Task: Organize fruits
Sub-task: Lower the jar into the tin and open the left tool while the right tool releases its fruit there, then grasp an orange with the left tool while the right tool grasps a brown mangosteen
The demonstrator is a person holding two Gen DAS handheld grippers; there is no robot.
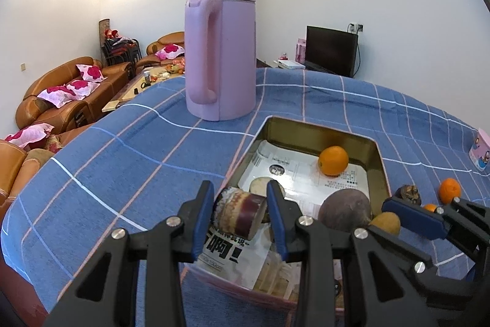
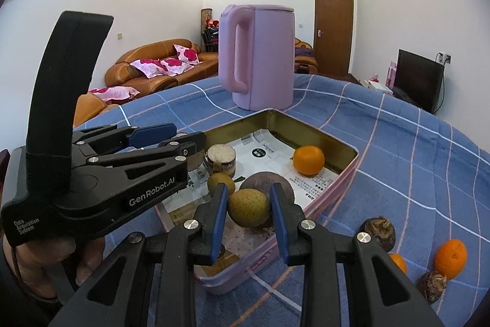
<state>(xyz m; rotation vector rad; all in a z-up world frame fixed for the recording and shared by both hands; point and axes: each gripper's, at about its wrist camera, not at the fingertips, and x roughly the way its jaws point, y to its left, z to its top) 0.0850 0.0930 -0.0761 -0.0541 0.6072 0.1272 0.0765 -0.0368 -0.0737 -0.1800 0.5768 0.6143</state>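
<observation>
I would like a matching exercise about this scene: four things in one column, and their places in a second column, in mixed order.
Things:
1. orange
2. sugarcane piece
3. yellow-green fruit
4. mangosteen

Places:
A. on the blue cloth, outside the tin box
B. between the fingers of the left tool
C. inside the tin box, near its far corner
D. between the fingers of the right tool

Pairs: 1-C, 2-B, 3-D, 4-A
</observation>
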